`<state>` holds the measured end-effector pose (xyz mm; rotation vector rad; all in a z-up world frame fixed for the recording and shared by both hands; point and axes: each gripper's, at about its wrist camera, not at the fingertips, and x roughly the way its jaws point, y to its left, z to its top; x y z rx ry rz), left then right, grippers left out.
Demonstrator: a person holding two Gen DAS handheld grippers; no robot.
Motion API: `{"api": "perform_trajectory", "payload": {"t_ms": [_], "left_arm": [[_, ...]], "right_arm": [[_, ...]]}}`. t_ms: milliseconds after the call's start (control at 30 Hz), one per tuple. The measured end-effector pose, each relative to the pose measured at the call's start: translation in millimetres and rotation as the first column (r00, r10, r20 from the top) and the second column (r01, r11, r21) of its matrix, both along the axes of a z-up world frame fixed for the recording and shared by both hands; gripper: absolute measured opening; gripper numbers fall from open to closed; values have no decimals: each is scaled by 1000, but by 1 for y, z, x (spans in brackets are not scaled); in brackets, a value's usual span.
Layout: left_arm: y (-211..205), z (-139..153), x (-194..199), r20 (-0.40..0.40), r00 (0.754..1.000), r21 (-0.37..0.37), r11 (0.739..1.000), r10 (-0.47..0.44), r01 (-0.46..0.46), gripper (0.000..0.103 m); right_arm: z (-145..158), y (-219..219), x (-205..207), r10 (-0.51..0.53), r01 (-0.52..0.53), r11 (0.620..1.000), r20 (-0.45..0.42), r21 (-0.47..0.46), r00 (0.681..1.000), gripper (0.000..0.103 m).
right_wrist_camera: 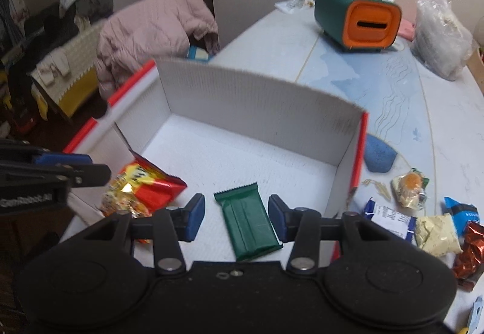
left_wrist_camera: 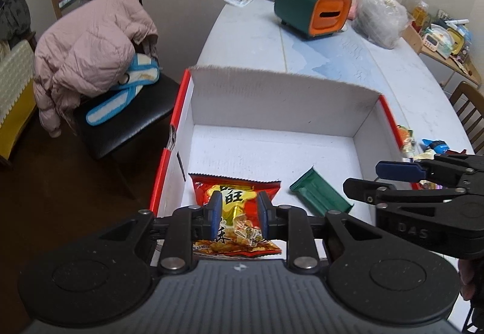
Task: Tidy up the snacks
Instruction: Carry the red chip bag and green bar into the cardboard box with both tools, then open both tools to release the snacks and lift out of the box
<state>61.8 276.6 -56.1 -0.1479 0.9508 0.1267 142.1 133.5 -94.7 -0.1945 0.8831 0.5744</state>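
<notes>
A white cardboard box with red edges (left_wrist_camera: 281, 97) (right_wrist_camera: 257, 100) stands on the table. In it lie a red snack bag (left_wrist_camera: 239, 213) (right_wrist_camera: 145, 191) at the near left and a green wrapped bar (left_wrist_camera: 320, 194) (right_wrist_camera: 248, 222) to its right. My left gripper (left_wrist_camera: 239, 214) is above the red bag with its blue pads on either side of it, jaws partly apart. My right gripper (right_wrist_camera: 237, 217) is open over the green bar, pads well clear of it. Each gripper shows at the edge of the other's view.
Several loose snack packets (right_wrist_camera: 435, 231) (left_wrist_camera: 429, 149) lie on the table right of the box. A blue sponge (right_wrist_camera: 378, 155), a green-and-orange organizer (left_wrist_camera: 311, 10) (right_wrist_camera: 357, 22), a plastic bag (left_wrist_camera: 378, 16) and a lamp stand farther back. A chair with a pink jacket (left_wrist_camera: 90, 55) is at the left.
</notes>
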Motion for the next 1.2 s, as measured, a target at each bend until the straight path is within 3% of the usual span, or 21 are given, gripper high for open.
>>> {"api": "perform_trajectory", "payload": {"t_ms": [233,333,367,467,500,533,667,800,1200], "left_arm": [[-16,18,-13,50,998,20,999,-43,42,28],[-23,25,-19,70,996,24,998,-60,58,34],[-25,27,-20,77,995,25,998,-66,64,41],[-34,34,-26,106,991,36,996,-86,82,52],[-37,35,-27,111,989,41,995,-93,89,52],[-39,37,-28,116,988,43,994,-101,97,52],[-52,42,-35,137,981,49,990,-136,131,58],[-67,48,-43,175,970,50,986,-168,161,69],[-128,53,-49,246,935,-11,964,-255,266,88]], "right_arm": [[32,-21,-30,-6,-1,997,97,73,995,48],[43,-32,-40,-32,19,994,124,106,992,52],[45,-35,-43,-41,26,993,132,116,990,53],[52,-46,-51,-75,53,988,148,144,986,71],[53,-51,-53,-86,63,986,151,153,985,85],[55,-55,-56,-99,73,984,157,160,983,89],[58,-74,-70,-143,109,976,172,189,975,90],[57,-99,-85,-202,164,963,167,216,965,102],[49,-177,-113,-346,297,923,191,245,919,102]]}}
